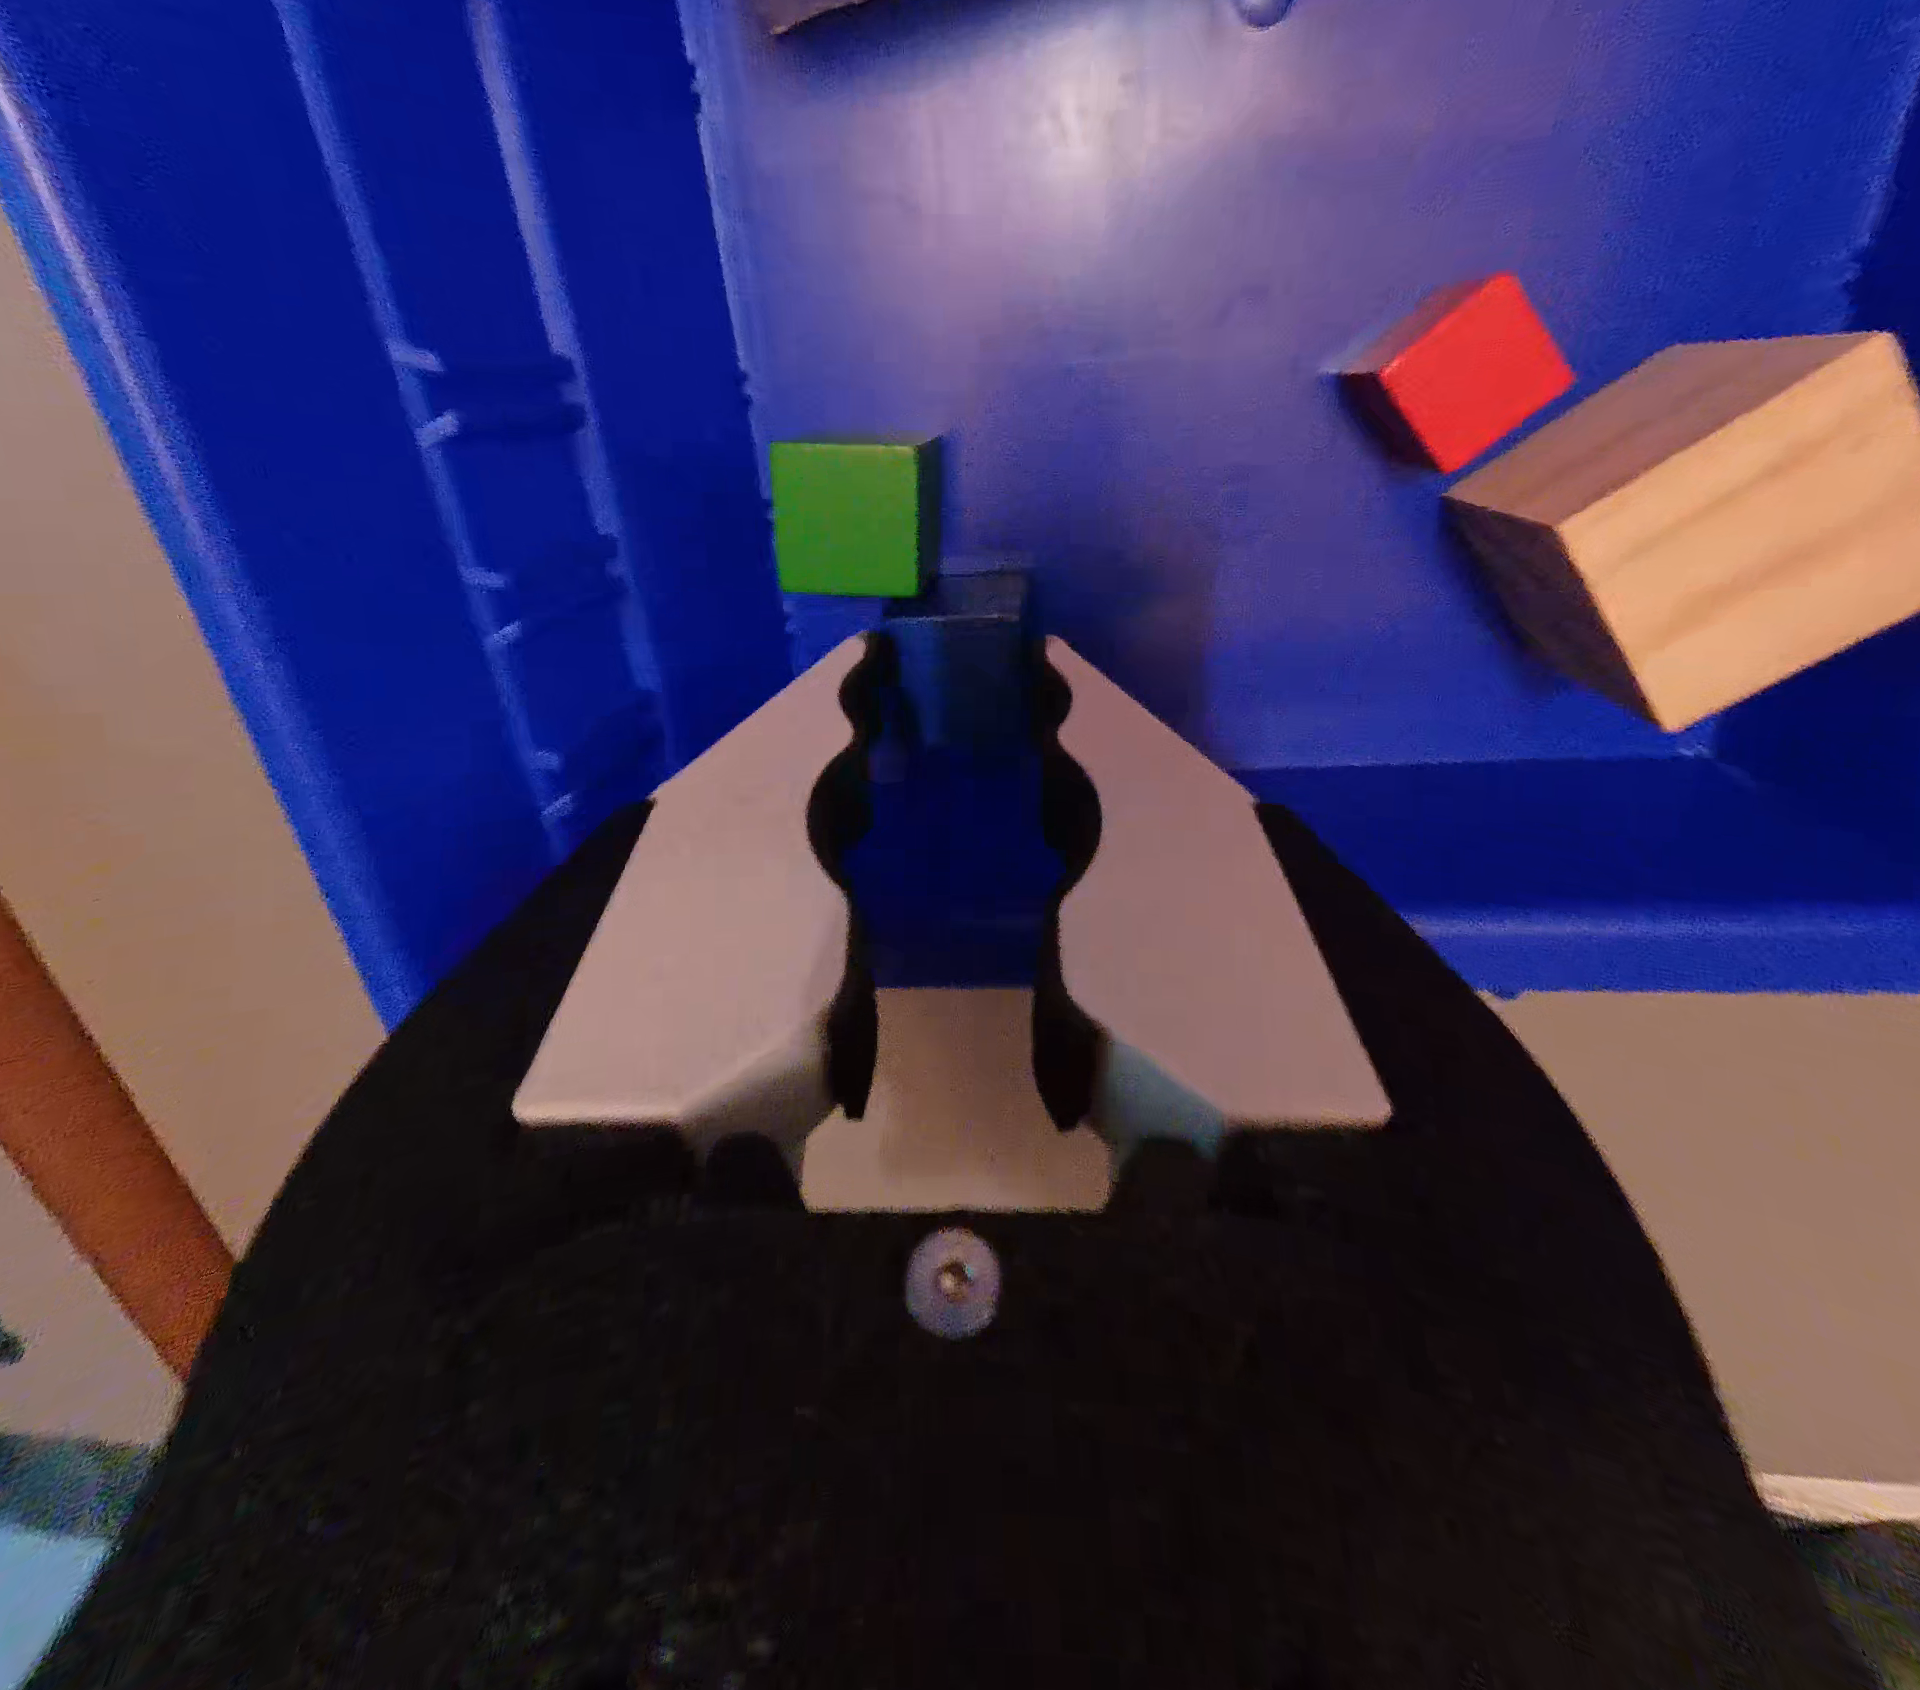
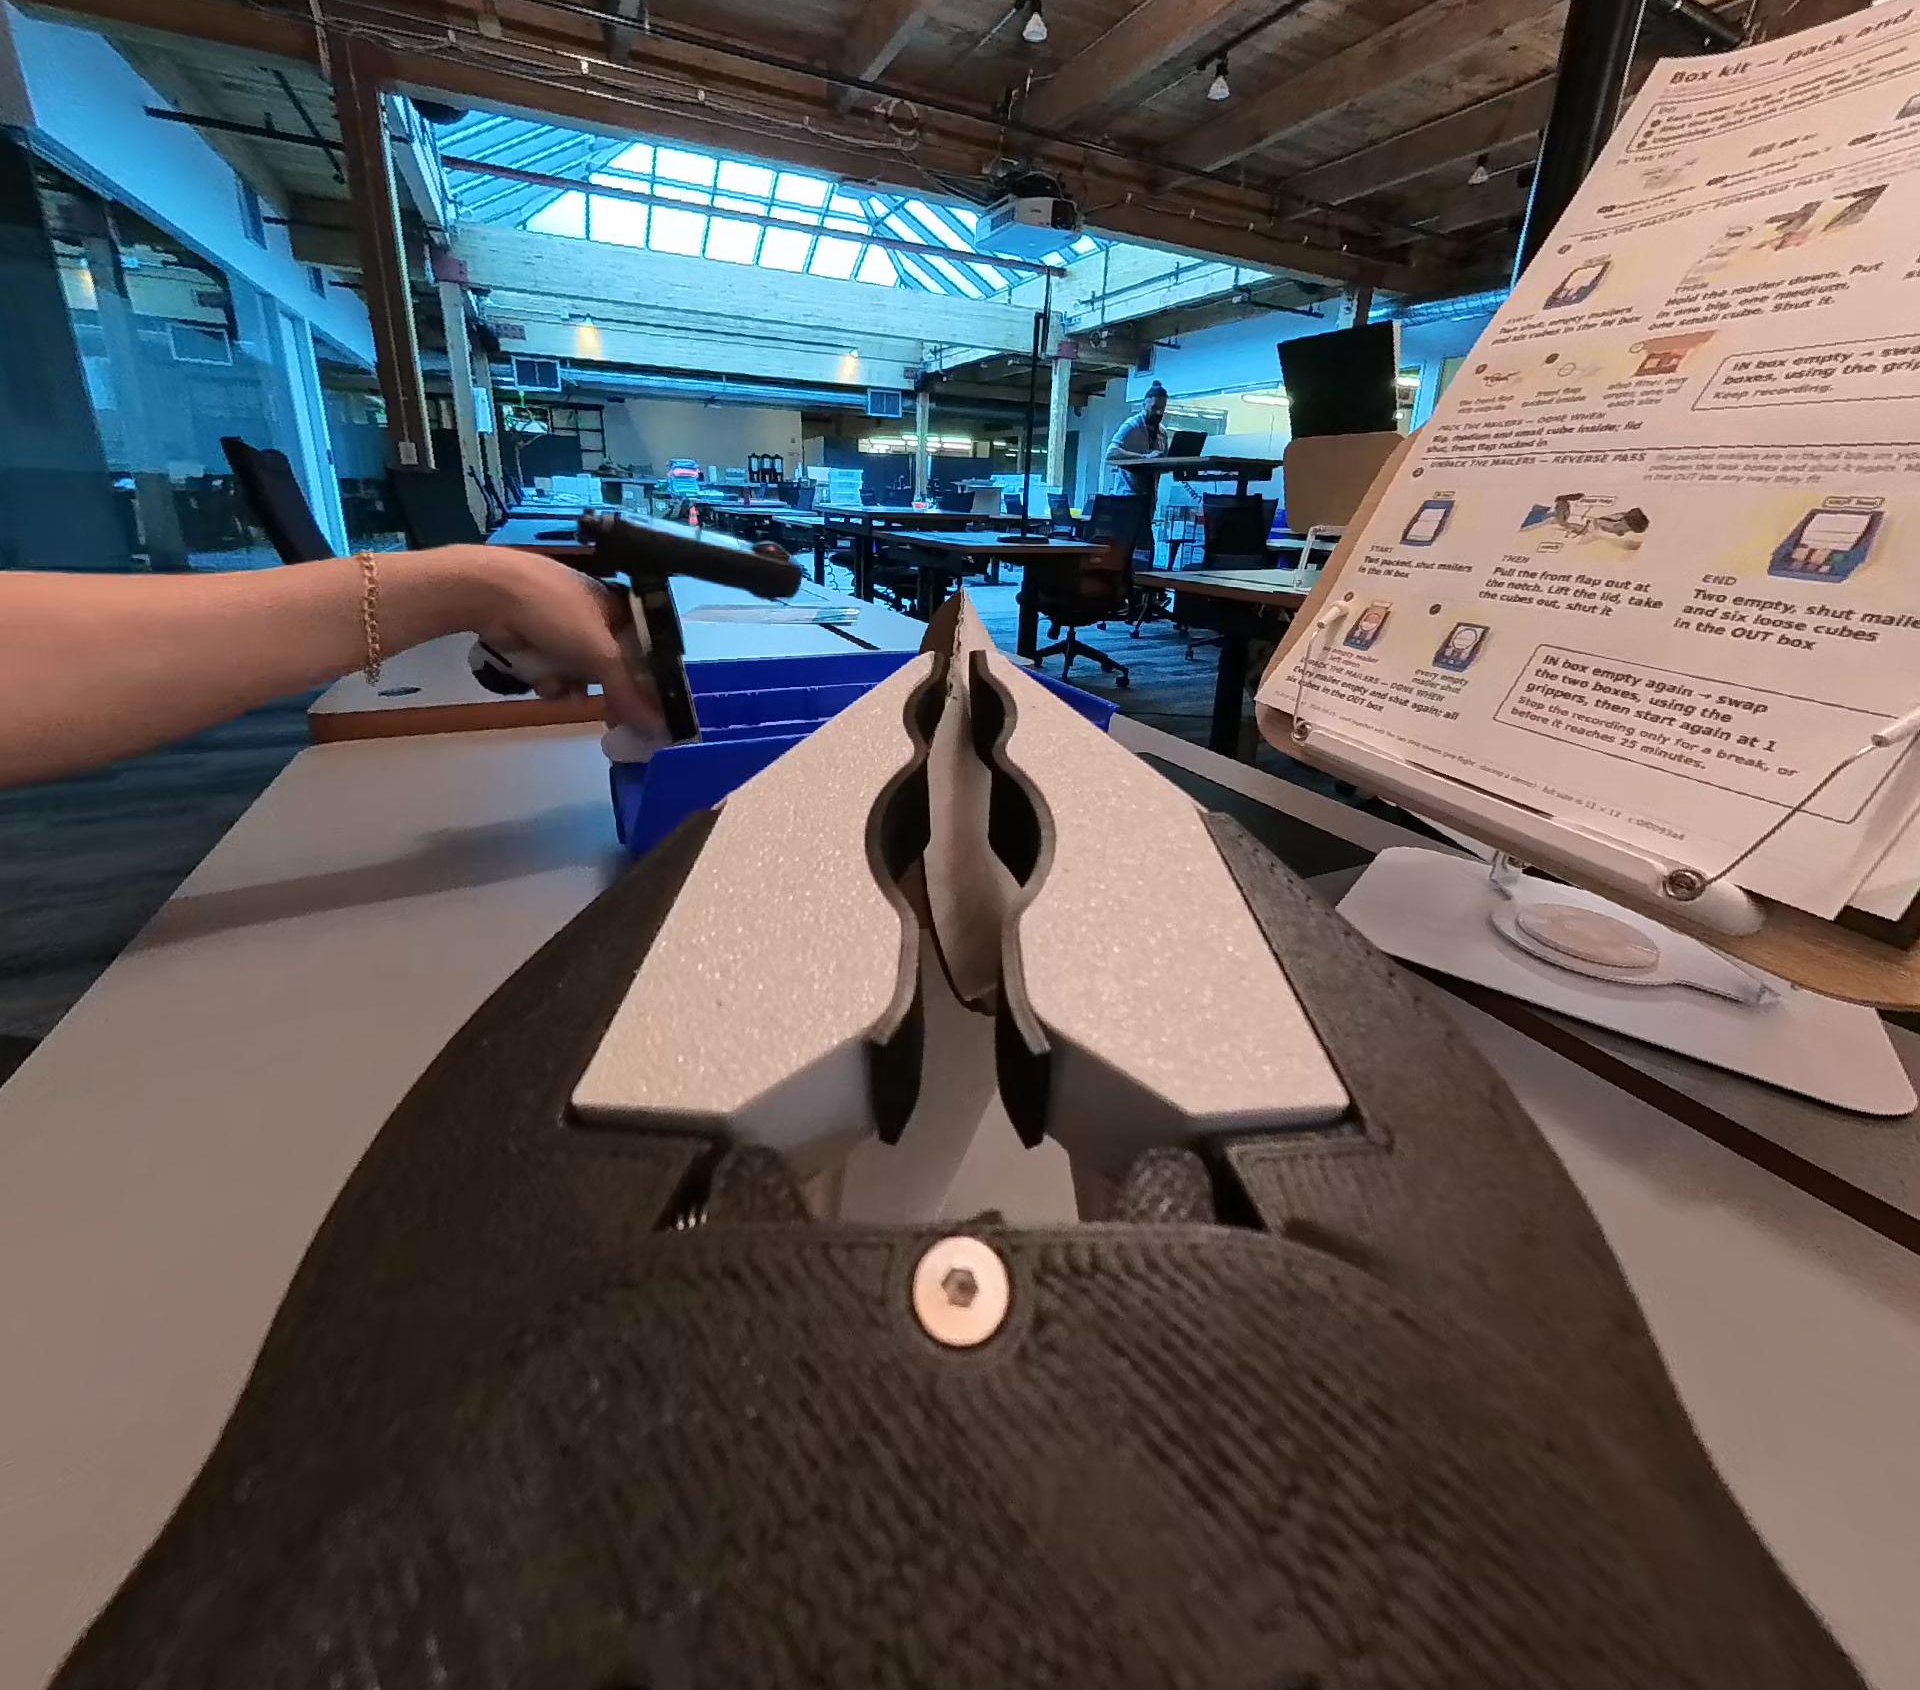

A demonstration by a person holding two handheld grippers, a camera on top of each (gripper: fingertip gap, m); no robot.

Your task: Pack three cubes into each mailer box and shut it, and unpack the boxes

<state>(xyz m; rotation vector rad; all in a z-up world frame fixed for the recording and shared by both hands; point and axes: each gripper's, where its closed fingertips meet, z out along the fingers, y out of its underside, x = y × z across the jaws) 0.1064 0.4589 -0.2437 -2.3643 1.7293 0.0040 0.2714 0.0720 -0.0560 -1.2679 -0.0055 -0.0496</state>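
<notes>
Left wrist view: cube picking inside the blue bin (image 1: 1143,206).
Left gripper (image 1: 956,664) fingers grip a dark blue cube (image 1: 961,664); green cube (image 1: 847,518), red cube (image 1: 1465,373), wooden cube (image 1: 1714,518) remain loose. Right gripper (image 2: 961,684) pinches, seemingly, a cardboard flap (image 2: 961,861).

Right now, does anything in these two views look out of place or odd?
Nothing looks spilled or damaged. In the blue plastic bin, the green cube, red cube and large plain wooden cube lie loose. The left tongs grip a small dark blue cube. The right tongs pinch a thin cardboard flap.
</notes>
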